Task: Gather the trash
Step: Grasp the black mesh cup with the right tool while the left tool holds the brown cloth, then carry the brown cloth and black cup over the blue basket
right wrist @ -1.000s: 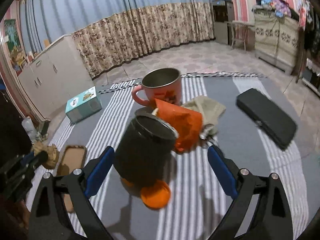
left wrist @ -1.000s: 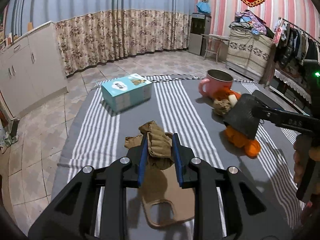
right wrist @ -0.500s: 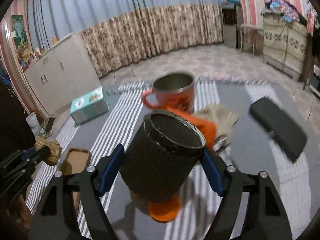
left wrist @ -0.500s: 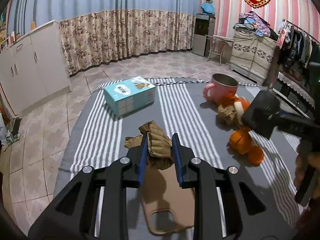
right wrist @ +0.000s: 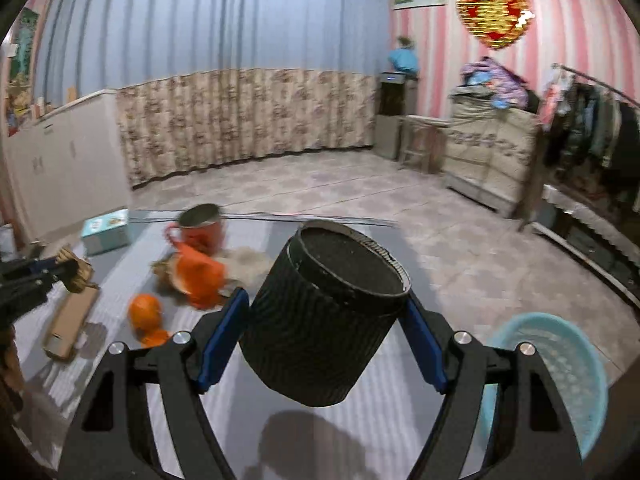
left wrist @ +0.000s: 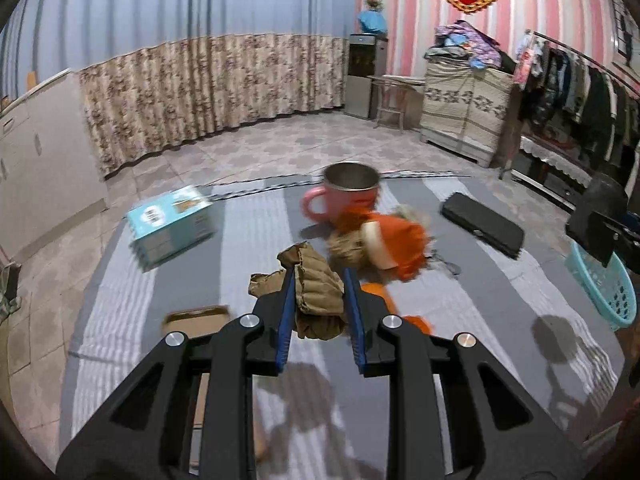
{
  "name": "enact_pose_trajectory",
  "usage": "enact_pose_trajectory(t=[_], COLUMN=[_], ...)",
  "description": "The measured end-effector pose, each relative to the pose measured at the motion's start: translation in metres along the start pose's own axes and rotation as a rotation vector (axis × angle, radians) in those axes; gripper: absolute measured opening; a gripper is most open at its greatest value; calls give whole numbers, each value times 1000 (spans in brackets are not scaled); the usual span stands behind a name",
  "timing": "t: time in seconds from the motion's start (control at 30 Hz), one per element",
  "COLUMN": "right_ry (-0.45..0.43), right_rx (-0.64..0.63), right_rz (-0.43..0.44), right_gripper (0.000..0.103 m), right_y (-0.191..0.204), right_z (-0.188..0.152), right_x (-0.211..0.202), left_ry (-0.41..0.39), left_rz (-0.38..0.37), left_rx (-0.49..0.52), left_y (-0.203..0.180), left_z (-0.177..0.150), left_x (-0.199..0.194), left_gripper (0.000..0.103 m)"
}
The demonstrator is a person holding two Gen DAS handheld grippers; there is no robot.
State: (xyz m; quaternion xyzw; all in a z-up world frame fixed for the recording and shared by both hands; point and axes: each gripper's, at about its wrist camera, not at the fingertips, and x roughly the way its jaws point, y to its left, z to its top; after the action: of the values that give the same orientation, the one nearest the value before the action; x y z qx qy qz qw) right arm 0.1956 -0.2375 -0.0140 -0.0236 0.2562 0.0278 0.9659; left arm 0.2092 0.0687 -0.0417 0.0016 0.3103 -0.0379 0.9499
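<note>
Your right claw (right wrist: 324, 332), whose jaws have just closed, now grips the black cup (right wrist: 326, 316), lifted off the cloth and swung right toward the blue basket (right wrist: 560, 368); your left claw (left wrist: 318, 300) stays clamped on brown paper (left wrist: 316, 284), raised too. Both pieces look ready to drop in.

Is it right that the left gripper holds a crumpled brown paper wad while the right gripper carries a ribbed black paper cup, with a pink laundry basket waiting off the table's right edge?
Not quite: the basket is light blue plastic, not pink, as the right wrist view shows. The rest stands: the left gripper holds the crumpled brown paper wad, and the right gripper carries the ribbed black paper cup.
</note>
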Motion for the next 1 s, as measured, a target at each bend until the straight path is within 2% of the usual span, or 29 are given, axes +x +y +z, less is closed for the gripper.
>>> enact_pose_trajectory(t=[0.17,0.37,0.8,1.0], right_ry=[-10,3,13,12], right_rx=[51,167,239,259], right_rz=[-98,-121,-238,-273], right_gripper=[72,69,69,69], right_y=[-61,-120,-201,-224], right_z=[-15,-32,-55,-61], right_x=[-14,-7,-8,-13], left_ry=[2,15,17,13], left_rz=[-47,-78,-189,-243], left_rx=[20,86,213,258], left_y=[-43,-100,-227,-280], left_z=[6,10,15,17], left_x=[6,16,36,43], left_gripper=[23,23,23,23])
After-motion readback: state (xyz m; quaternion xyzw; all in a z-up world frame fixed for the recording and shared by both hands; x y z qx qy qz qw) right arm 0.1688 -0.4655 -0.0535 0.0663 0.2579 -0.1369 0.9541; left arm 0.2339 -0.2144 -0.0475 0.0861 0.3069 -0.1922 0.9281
